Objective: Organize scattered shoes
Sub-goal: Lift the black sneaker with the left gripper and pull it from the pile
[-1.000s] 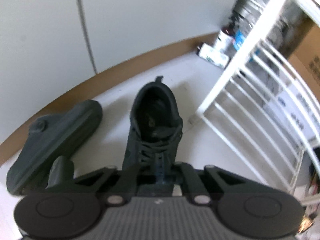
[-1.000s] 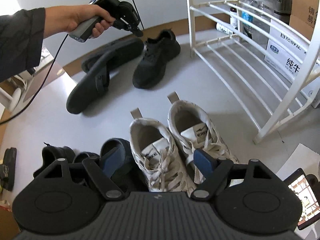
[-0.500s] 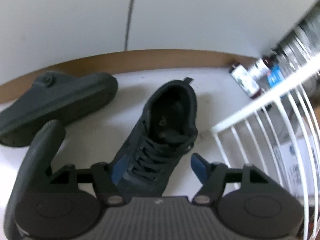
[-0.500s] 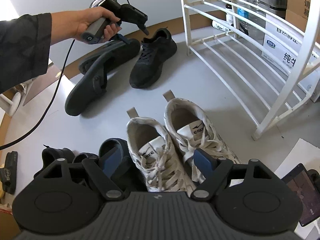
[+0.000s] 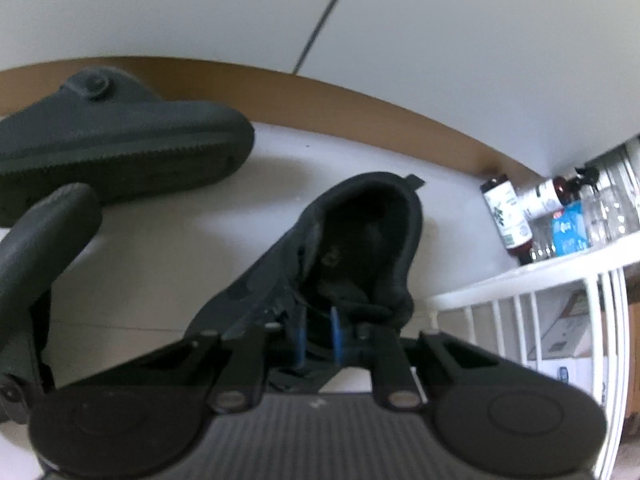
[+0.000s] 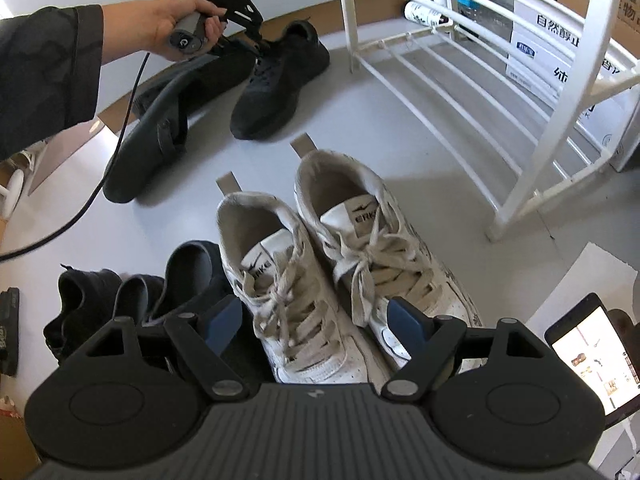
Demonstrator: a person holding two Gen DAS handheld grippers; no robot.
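Pale floor beside white shoe rack [image 6: 460,76]. Black sneaker [image 5: 332,264] lying with heel toward wall, toe toward camera; left claw [image 5: 318,338], just closing, pinching its tongue. Right claw [image 6: 316,320] wide open above white sneakers [image 6: 340,264].

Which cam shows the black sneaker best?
Right wrist. It shows the whole black sneaker from heel to toe beside the white rack, with the left gripper at its tongue. Left wrist shows only its collar and tongue, blurred, toe hidden behind the gripper.

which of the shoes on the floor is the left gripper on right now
The black lace-up sneaker beside the white rack; left gripper has just closed on its tongue.
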